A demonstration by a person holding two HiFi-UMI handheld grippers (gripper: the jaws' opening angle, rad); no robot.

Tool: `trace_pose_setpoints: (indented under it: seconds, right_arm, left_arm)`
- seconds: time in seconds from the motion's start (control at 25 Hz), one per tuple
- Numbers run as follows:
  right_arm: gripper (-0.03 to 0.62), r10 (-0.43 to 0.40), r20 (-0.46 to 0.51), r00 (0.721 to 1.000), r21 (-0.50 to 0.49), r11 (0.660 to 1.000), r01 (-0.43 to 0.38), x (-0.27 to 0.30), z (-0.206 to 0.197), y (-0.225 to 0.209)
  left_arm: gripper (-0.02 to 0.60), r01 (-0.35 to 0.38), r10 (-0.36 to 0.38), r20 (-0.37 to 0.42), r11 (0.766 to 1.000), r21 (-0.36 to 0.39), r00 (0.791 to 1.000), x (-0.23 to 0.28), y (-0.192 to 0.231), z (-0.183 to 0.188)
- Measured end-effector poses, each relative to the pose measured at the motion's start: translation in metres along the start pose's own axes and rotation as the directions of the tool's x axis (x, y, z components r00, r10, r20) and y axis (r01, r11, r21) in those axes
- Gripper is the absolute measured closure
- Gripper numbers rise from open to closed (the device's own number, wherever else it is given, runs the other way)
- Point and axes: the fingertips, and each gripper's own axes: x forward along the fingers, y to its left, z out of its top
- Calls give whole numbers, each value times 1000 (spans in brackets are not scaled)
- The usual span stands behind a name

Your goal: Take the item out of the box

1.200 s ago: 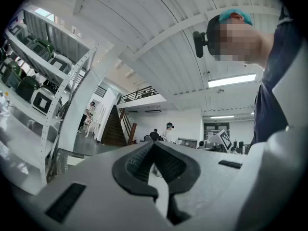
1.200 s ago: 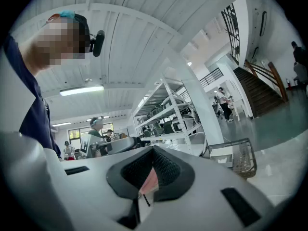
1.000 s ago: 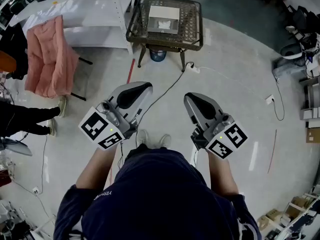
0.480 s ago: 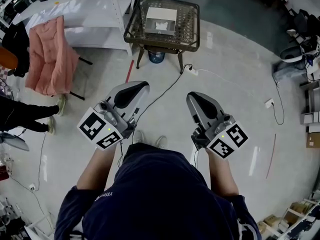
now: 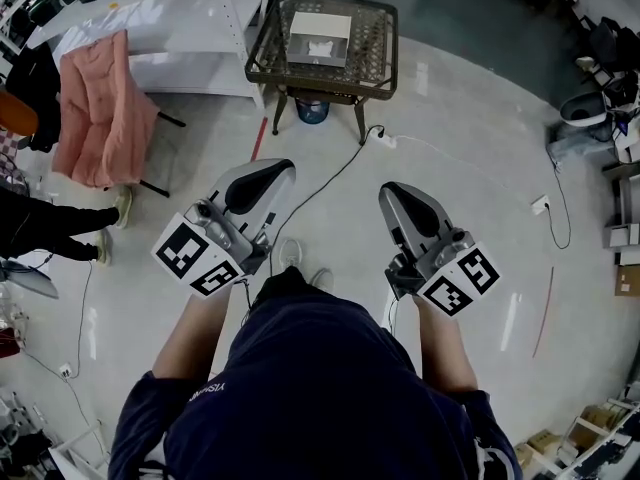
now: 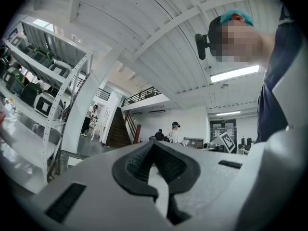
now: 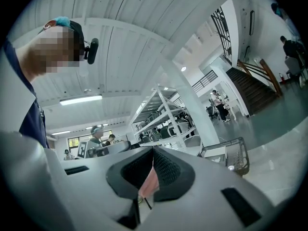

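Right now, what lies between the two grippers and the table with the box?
Head view: mostly bare floor, crossed by a black cable running to a white plug near the table with the box.

The person wears a dark navy short-sleeved top (image 5: 310,388) with small white lettering (image 5: 205,391) on the left sleeve, pale shoes (image 5: 290,255), teal headwear (image 6: 236,16) and a black head-mounted camera (image 6: 200,40). The left gripper (image 5: 280,168) and right gripper (image 5: 392,192) are light grey moulded shells, each with a glossy black oval inset on top and a tiny green light near the rear. Each carries a white cube (image 5: 195,258) printed with black square markers. The pads (image 6: 137,163) are dark grey and finely ribbed
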Motion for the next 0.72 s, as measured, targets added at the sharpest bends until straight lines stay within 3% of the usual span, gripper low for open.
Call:
trace_pose_setpoints:
  seconds: [0.4, 0.72]
  right_arm:
    - [569, -17, -23, 1000, 17, 1000, 17, 22, -8, -20]
    - [569, -25, -53, 998, 26, 999, 26, 88, -6, -61]
  left_arm:
    - [577, 3, -3, 4, 1000, -26, 1000, 11, 32, -7]
    - [577, 17, -17, -4, 998, -55, 1000, 45, 103, -6]
